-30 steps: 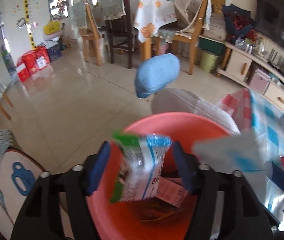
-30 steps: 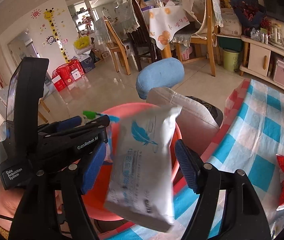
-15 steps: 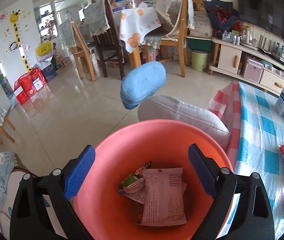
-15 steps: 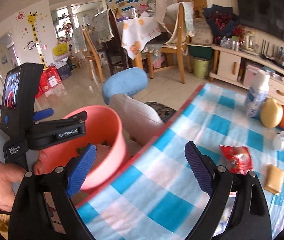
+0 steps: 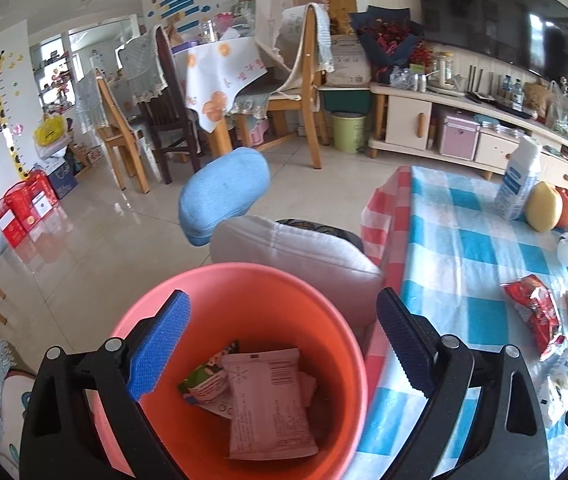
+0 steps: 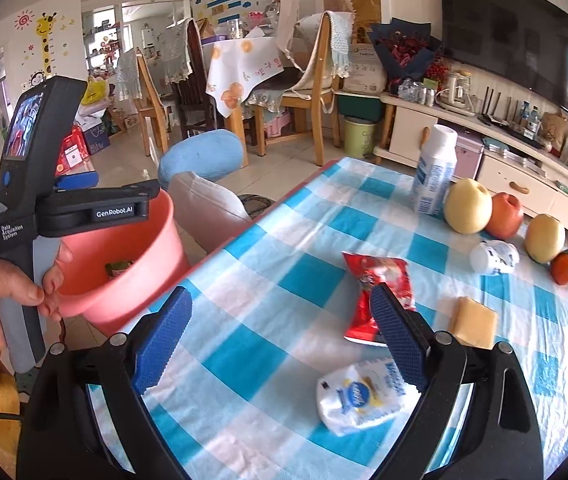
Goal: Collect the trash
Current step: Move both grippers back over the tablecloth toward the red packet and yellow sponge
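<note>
A salmon-pink bin point(image 5: 244, 280) stands beside the checked table; it holds a pale pink wrapper point(image 5: 268, 404) and a green packet point(image 5: 208, 380). My left gripper point(image 5: 280, 344) hangs open and empty over the bin. My right gripper point(image 6: 280, 340) is open and empty above the table. On the blue-checked cloth point(image 6: 264, 360) lie a red snack bag point(image 6: 379, 284), a white crumpled packet point(image 6: 359, 396), a tan square packet point(image 6: 471, 320) and a small white wad point(image 6: 491, 256). The bin also shows in the right wrist view point(image 6: 132, 264), left of the table.
A white bottle point(image 6: 435, 168), pale pears point(image 6: 467, 204), a red apple point(image 6: 503, 216) and oranges point(image 6: 563, 268) stand at the table's far side. A grey cushioned chair with a blue headrest point(image 5: 224, 196) stands beyond the bin. Dining chairs and a TV cabinet lie further back.
Both grippers let go of their packets, which dropped into the bin, and both jaws opened wide. My right gripper has swung right, from over the bin to over the table.
</note>
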